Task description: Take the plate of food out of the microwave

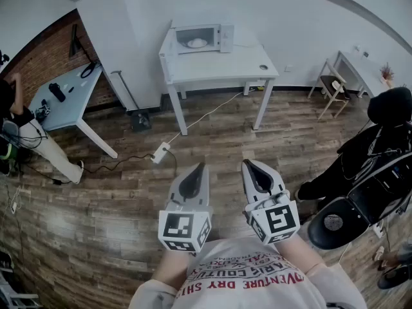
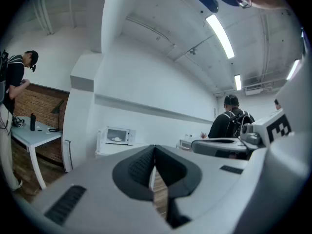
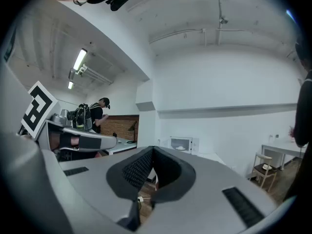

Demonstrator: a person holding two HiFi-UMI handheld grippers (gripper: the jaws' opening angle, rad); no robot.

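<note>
A white microwave (image 1: 201, 38) stands at the back of a white table (image 1: 219, 66) against the far wall, its door open to the left. Inside it lies a plate of food (image 1: 196, 43). The microwave also shows small in the left gripper view (image 2: 117, 136) and the right gripper view (image 3: 182, 144). My left gripper (image 1: 201, 167) and right gripper (image 1: 247, 165) are held side by side close to my chest, over the wooden floor, far from the table. Both are shut with nothing between the jaws.
A blue-grey table (image 1: 64, 98) with small items stands at the left beside a person (image 1: 19, 131). Another person (image 1: 376, 147) sits at the right near an office chair (image 1: 335, 221). A cable with a power strip (image 1: 161, 152) lies on the floor before the white table.
</note>
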